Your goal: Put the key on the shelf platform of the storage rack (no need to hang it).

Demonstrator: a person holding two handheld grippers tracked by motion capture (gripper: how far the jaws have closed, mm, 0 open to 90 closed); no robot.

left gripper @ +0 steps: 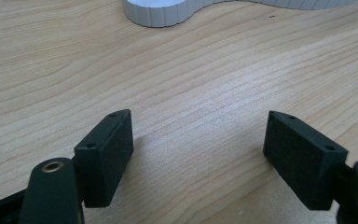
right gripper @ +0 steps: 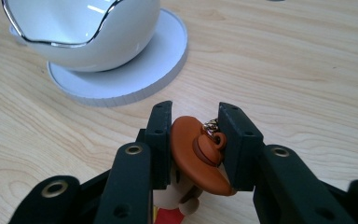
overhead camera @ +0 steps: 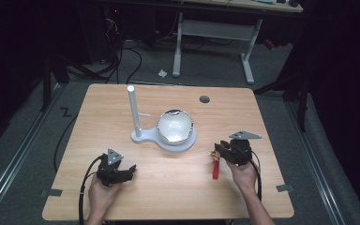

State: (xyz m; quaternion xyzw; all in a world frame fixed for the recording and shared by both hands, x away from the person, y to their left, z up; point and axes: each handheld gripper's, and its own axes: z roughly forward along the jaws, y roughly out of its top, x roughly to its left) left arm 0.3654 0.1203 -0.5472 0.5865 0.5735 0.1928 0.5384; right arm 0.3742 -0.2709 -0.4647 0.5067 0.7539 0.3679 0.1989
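Note:
A small toy figure (right gripper: 198, 151) with a brown hat and a metal loop on top sits between the pads of my right gripper (right gripper: 196, 140), which is shut on it. From above, the figure's red lower part (overhead camera: 215, 168) hangs below the right gripper (overhead camera: 217, 150) at the table's right front. A white bowl (overhead camera: 175, 125) with a wavy silver rim rests on a white stand (overhead camera: 143, 137) with an upright post (overhead camera: 133, 110). The bowl (right gripper: 84, 28) lies ahead and to the left of the figure. My left gripper (overhead camera: 130, 169) rests low at the left front, open (left gripper: 198, 149) over bare wood.
The stand's ribbed edge (left gripper: 161, 11) lies ahead of the left gripper. A round cable hole (overhead camera: 204, 99) is near the table's far edge. Tape marks (overhead camera: 285, 188) sit at the front corners. A desk frame (overhead camera: 213, 33) stands on the floor behind.

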